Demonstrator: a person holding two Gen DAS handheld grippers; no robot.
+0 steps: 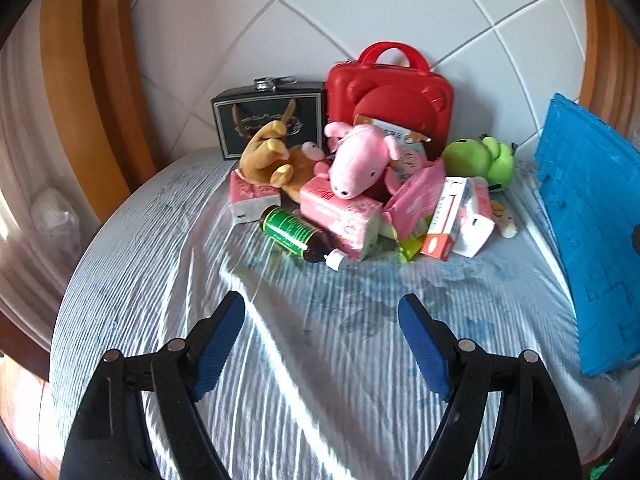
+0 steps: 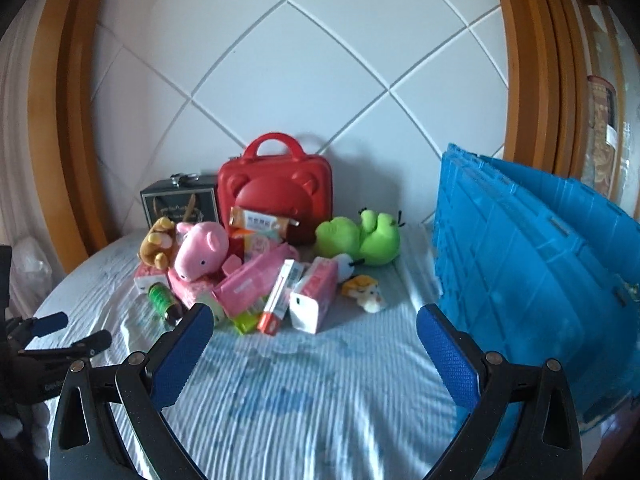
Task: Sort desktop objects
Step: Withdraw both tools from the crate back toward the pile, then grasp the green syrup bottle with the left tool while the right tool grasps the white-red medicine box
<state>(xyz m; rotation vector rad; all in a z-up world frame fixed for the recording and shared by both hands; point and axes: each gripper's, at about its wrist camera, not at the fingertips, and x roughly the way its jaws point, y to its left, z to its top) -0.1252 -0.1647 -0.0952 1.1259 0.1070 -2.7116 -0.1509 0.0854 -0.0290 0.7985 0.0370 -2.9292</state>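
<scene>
A heap of objects lies at the back of the table. It holds a pink pig plush (image 1: 358, 160) (image 2: 200, 250), a brown plush (image 1: 268, 152) (image 2: 158, 242), a green frog plush (image 1: 482, 160) (image 2: 360, 236), pink tissue packs (image 1: 340, 216) (image 2: 314, 294), a green-labelled bottle (image 1: 298, 236) (image 2: 164, 302) on its side and a red-and-white box (image 1: 446, 220) (image 2: 280, 298). My left gripper (image 1: 322, 308) hovers open over bare cloth in front of the bottle, nothing between its fingers. My right gripper (image 2: 314, 320) also stands open and empty, short of the heap.
A red case (image 1: 390, 92) (image 2: 276, 184) and a black gift box (image 1: 268, 114) (image 2: 178, 200) stand against the tiled wall. A blue plastic crate (image 1: 592, 232) (image 2: 532, 264) stands at the right. The striped cloth (image 1: 320, 380) covers the table. The left gripper (image 2: 52, 334) shows at the right wrist view's left edge.
</scene>
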